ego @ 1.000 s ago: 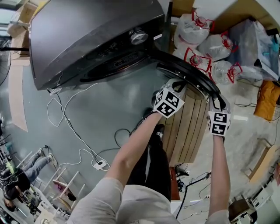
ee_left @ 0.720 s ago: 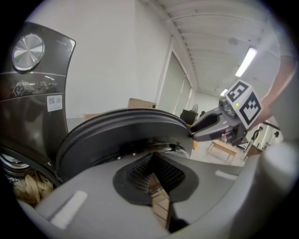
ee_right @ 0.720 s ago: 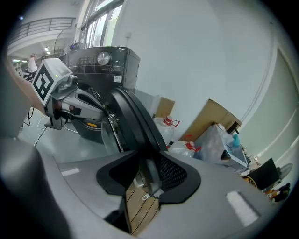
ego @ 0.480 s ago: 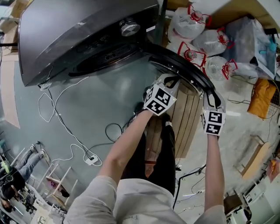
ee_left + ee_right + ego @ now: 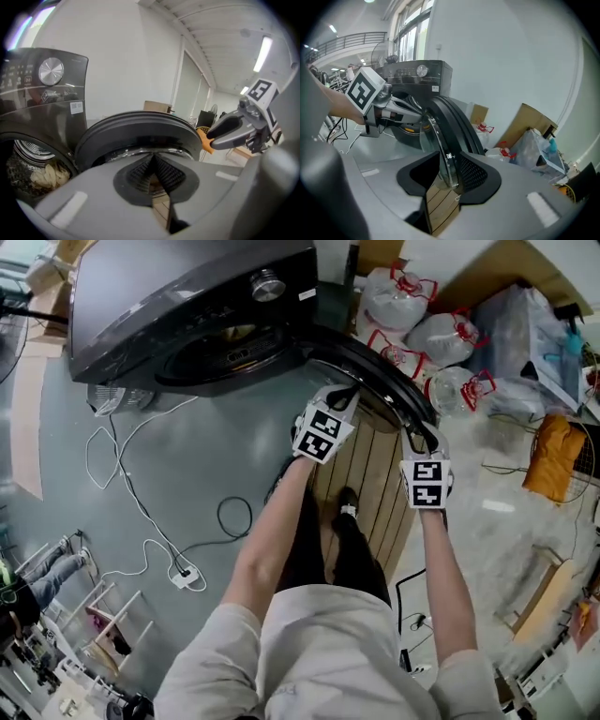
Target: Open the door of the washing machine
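The dark grey washing machine [image 5: 187, 296] stands at the top left of the head view. Its round black door [image 5: 375, 362] is swung open toward the right. My right gripper [image 5: 419, 434] is shut on the door's outer rim, and the rim [image 5: 450, 117] runs between its pads [image 5: 473, 176] in the right gripper view. My left gripper [image 5: 345, 395] is shut with nothing in it, close to the door's inner side [image 5: 140, 126]. Laundry [image 5: 44, 174] shows inside the drum. The left gripper view also catches the right gripper [image 5: 229, 131] at its right edge.
A slatted wooden board [image 5: 366, 493] lies on the floor under the door, with the person's feet beside it. Tied plastic bags [image 5: 412, 324] and cardboard [image 5: 506, 268] crowd the wall to the right. White and black cables [image 5: 141, 512] with a power strip [image 5: 183, 575] trail over the floor at left.
The right gripper has shifted a little, still on the door's rim. The left gripper stays shut beside the door. The head view has swung, so everything sits further left and higher.
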